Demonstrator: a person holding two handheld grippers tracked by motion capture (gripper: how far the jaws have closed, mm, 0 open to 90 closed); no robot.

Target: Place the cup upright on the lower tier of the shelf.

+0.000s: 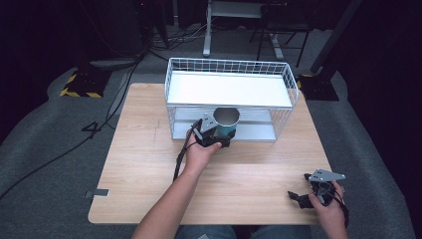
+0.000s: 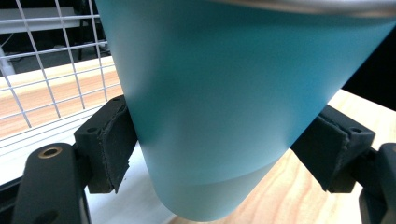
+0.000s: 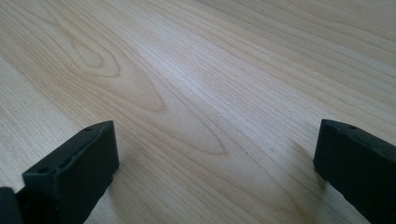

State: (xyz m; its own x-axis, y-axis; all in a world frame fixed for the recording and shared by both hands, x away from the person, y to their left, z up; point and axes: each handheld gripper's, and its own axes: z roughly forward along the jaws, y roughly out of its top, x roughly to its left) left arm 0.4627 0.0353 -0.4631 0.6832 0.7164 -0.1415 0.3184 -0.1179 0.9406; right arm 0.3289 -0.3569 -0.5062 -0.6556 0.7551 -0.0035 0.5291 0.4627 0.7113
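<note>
The teal cup (image 1: 226, 124), open steel mouth up, sits at the front edge of the white wire rack (image 1: 230, 94), at its lower shelf. The left claw (image 1: 215, 138) is clamped on its matte, downward-tapering wall, a black pad (image 2: 109, 144) pressed to each side. The rack stands at the far side of a pale wood counter (image 1: 149, 169) on grey carpet in a dark room with cables. The right claw (image 1: 303, 198) rests near the counter's front right corner, jaws wide apart over bare wood
</note>
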